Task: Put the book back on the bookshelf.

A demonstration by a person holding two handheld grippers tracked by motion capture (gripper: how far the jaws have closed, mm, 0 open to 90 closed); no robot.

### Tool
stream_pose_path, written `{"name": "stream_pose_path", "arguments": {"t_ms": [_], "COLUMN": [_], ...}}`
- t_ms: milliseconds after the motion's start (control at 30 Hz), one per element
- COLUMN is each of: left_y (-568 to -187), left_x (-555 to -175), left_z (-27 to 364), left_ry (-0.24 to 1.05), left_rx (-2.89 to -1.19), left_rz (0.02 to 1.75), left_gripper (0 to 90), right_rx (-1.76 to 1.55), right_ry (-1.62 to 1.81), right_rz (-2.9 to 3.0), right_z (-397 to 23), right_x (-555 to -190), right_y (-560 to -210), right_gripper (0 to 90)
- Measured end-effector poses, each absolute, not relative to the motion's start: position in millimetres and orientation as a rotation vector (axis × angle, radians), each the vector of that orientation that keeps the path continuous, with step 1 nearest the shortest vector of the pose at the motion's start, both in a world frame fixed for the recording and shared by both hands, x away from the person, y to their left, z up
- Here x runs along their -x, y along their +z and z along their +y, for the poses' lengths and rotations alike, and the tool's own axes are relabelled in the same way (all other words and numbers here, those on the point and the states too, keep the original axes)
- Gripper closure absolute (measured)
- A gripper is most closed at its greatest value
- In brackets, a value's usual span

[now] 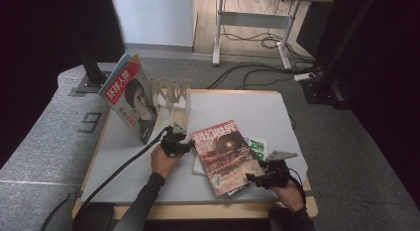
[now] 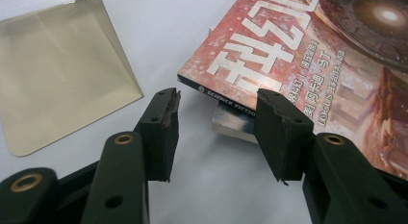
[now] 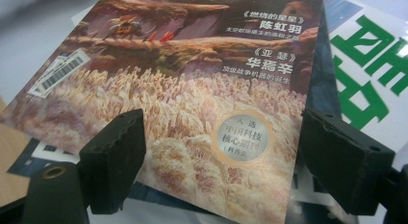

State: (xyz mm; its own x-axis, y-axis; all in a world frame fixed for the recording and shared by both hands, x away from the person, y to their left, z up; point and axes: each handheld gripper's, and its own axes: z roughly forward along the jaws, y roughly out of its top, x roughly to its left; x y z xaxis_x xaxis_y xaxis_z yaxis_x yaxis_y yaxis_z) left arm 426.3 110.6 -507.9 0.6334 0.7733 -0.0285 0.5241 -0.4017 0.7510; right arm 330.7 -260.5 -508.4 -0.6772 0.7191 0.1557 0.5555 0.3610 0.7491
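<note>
Bare white table [image 1: 124, 161] lies open from seven to nine o'clock of the red magazine [image 1: 227, 154]. At eleven o'clock the upright portrait magazine [image 1: 130, 96] and wooden rack [image 1: 171, 89] block passage. From twelve to two o'clock the tabletop is free.

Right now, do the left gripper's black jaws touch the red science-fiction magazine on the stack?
Apart. In the left gripper view, the left gripper stands open, with white table visible between its pads and the red magazine.
</note>
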Motion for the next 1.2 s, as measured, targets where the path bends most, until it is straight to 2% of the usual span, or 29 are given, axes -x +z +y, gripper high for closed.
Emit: {"name": "stream_pose_path", "arguments": {"t_ms": [400, 633, 967, 1200], "left_y": [-503.9, -505.5, -504.9, -504.3], "left_x": [-429.3, -433.9, -440.3, -434.0], "left_z": [100.8, 100.5, 91.0, 90.3], "left_ry": [0.419, 0.37, 0.407, 0.412], "left_rx": [-2.12, -2.09, -2.094, -2.135], "left_rz": [1.008, 1.023, 1.035, 1.008], "left_gripper": [53.5, 53.8, 56.8, 52.5], "right_rx": [-1.14, -1.132, -1.11, -1.125], "right_ry": [1.21, 1.208, 1.185, 1.204], "right_rz": [2.438, 2.445, 2.473, 2.457], "right_z": [-259.8, -258.8, -254.4, -255.5], "right_x": [-321.5, -317.9, -311.7, -315.0], "right_y": [-507.7, -507.5, -506.2, -506.9], "right_gripper": [16.4, 16.2, 15.6, 18.0]}}
